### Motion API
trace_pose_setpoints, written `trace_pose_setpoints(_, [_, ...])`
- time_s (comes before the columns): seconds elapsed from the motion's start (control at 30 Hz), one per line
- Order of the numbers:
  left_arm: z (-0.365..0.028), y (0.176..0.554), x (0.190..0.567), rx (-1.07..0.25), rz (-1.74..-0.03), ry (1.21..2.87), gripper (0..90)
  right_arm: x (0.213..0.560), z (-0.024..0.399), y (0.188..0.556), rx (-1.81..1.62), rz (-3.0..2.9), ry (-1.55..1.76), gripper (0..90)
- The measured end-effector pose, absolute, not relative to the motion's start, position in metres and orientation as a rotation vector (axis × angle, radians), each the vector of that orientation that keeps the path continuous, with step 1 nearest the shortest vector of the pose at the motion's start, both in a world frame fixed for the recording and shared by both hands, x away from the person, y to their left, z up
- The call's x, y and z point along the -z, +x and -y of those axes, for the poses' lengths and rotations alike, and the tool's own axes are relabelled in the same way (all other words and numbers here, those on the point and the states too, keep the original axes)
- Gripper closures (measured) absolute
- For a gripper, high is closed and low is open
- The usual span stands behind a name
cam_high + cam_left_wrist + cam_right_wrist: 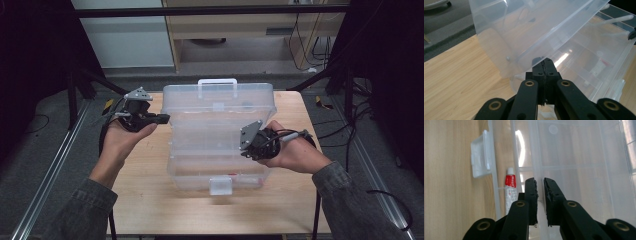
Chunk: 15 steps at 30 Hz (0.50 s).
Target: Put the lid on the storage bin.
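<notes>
The clear plastic compartment box sits in the middle of the pale wooden counter, its lid raised and leaning toward the far edge, a white carry handle on top of that lid and a white latch tab on the near wall. Inside, thin see-through dividers split the tray into cells; because every wall is translucent and glossy, the cell borders blur into glare and are hard to count from the high view. In the right gripper view a small white tube with a red band and white cap lies in a narrow cell along the latch side, its lower end cut off behind the black jaws.

The right tool reaches in from the box's right side; its ribbed jaws stand a narrow slit apart with a thin clear wall between them, and whether the pads press on that wall cannot be made out.

The left tool is at the box's left rear corner. In the left gripper view its jaws are pressed together, tips right at the curved edge of the lid; whether a sliver of plastic is pinched there is hidden by the jaws.

Both hands come in from grey-green sleeves, cut off at the bottom edge.
</notes>
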<state>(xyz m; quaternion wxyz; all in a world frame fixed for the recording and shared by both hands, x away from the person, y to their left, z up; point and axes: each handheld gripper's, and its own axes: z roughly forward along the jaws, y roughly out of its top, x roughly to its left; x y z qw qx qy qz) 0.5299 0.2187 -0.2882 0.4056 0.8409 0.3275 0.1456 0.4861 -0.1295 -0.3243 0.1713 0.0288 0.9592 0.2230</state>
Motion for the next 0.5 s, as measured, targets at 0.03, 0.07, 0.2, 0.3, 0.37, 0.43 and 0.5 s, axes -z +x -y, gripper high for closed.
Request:
trace_pose_setpoints(0.03, [-0.219, 0.529, 0.289, -0.367, -0.824, 2.123, 89.6, 0.325, 0.13, 0.486, -0.647, -2.722, 0.087, 77.5])
trace_pose_setpoints(0.07, [-0.219, 0.527, 0.29, -0.366, -0.822, 2.123, 89.6, 0.325, 0.131, 0.485, -0.66, -2.719, 0.102, 74.9])
trace_pose_setpoints(0.2, [-0.22, 0.522, 0.294, -0.344, -0.816, 2.121, 89.6, 0.326, 0.135, 0.479, -0.664, -2.692, 0.157, 64.2])
trace_pose_setpoints(0.3, [-0.22, 0.517, 0.297, -0.34, -0.809, 2.134, 89.6, 0.326, 0.14, 0.474, -0.703, -2.663, 0.194, 57.2])
trace_pose_setpoints(0.37, [-0.22, 0.514, 0.3, -0.336, -0.804, 2.135, 89.6, 0.326, 0.144, 0.471, -0.709, -2.652, 0.212, 53.6])
trace_pose_setpoints(0.43, [-0.22, 0.512, 0.302, -0.329, -0.794, 2.131, 89.6, 0.328, 0.147, 0.467, -0.71, -2.644, 0.233, 49.9])
trace_pose_setpoints(0.5, [-0.22, 0.509, 0.304, -0.318, -0.791, 2.13, 89.6, 0.329, 0.151, 0.465, -0.712, -2.634, 0.25, 46.7])
